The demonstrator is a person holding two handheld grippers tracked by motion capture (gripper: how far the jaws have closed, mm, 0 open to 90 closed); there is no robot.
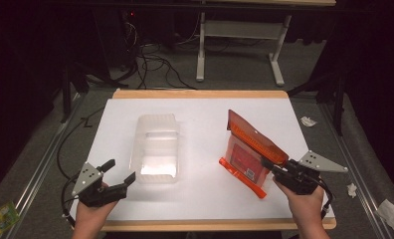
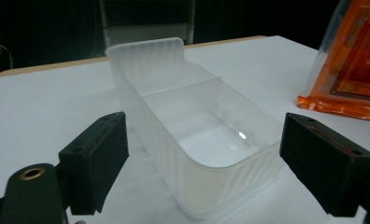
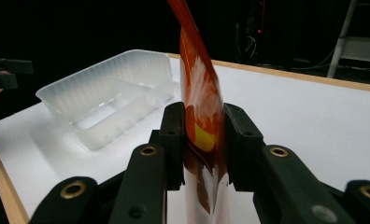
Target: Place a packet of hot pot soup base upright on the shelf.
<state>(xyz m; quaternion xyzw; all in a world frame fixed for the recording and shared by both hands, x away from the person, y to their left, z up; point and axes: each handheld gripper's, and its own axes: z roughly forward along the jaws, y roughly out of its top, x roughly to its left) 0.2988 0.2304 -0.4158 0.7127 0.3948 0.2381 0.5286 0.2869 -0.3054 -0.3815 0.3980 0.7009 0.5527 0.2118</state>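
Two hands come in at the near edge of the white surface (image 1: 200, 107), each holding a black hand-held gripper. On the person's left, the left hand-held gripper (image 1: 119, 172) hovers near the front corner of the surface with its jaws wide apart and nothing between them; in the left gripper view the two jaw pads frame the near end of a translucent plastic container (image 2: 197, 135) without touching it. That container (image 1: 155, 148) sits left of centre on the surface, open side up, with a divider across its inside and a taller tab at its far end.

On the person's right, the right hand-held gripper (image 1: 268, 166) is clamped on an orange resealable pouch (image 1: 248, 149). Seen from the right gripper view, both jaws press flat against the sides of the pouch (image 3: 202, 107), which rises between them. From above, the pouch's lower edge rests on the surface while its upper part tilts up and away, well apart from the container. Crumpled paper scraps (image 1: 308, 121) lie on the grey floor beside the surface.
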